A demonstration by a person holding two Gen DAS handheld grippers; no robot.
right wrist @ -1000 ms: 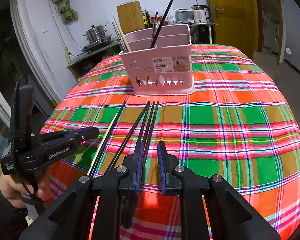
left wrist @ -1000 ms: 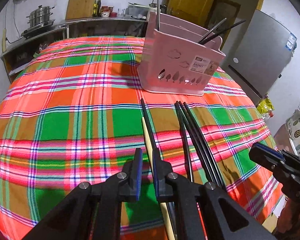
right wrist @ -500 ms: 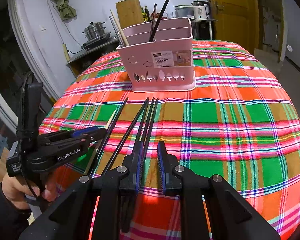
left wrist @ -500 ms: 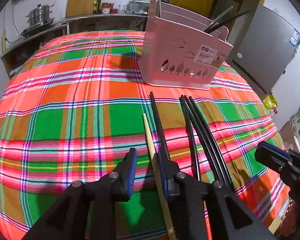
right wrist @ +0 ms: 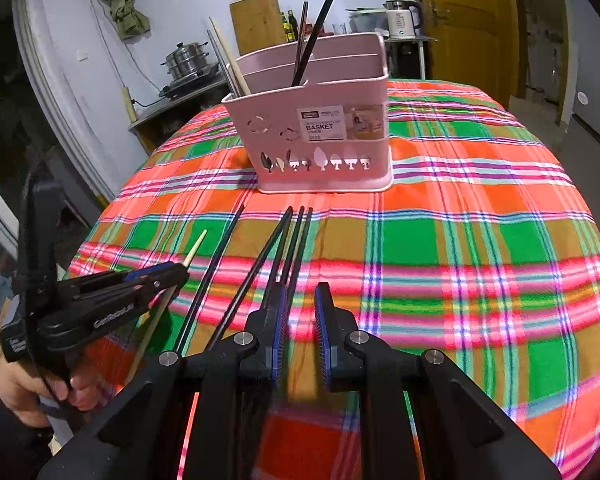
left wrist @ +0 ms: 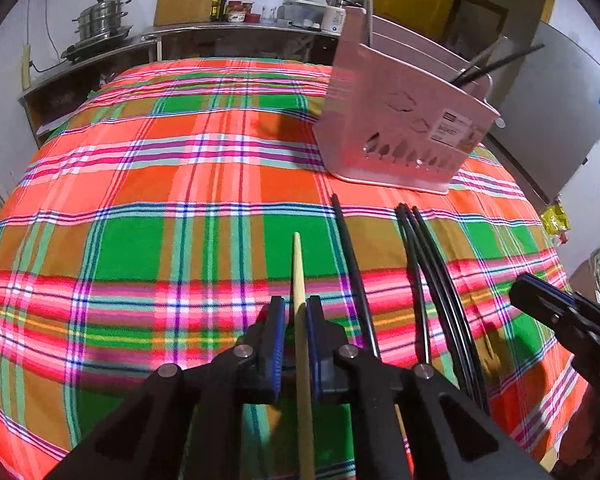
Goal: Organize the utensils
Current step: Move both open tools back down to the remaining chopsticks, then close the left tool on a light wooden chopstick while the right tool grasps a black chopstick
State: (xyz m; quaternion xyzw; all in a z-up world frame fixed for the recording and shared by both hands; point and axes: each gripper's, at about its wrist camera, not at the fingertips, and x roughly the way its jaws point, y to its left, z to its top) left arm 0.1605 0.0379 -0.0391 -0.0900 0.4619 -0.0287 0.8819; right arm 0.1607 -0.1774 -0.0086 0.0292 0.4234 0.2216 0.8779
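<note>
Since a second ago the left claw (left wrist: 296, 322) has slid sideways from the black chopstick onto the wooden chopstick (left wrist: 300, 280); its jaws have just been closing, after spreading briefly half a second back, and they are now clamping that pale stick between the blue pads. The stick is running up the middle of the left wrist view, its tip pointing toward the top of the frame and standing out beyond the pads. In the right wrist view the same left claw (right wrist: 168, 276) is showing at the lower left, with a hand (right wrist: 32, 388) wrapping its handle at the bottom left edge and the wooden chopstick (right wrist: 196, 246) poking out past it.

The right claw (right wrist: 300, 320) is sitting at the lower centre of its own view with its jaws a small way apart and nothing between them; the plaid cloth is showing through the gap. It is hovering just right of the black chopsticks. In the left wrist view it (left wrist: 540, 300) is appearing at the right edge.

One black chopstick (left wrist: 348, 256) is lying on the counter (left wrist: 140, 240) just right of the wooden one, and a bundle of three black chopsticks (left wrist: 428, 264) is lying further right, all pointing toward the pink basket (right wrist: 320, 136). The basket is standing upright on the cloth in the upper centre of the right wrist view, already carrying black chopsticks (right wrist: 312, 32) and pale ones (right wrist: 228, 60) leaning out of its compartments.
</note>
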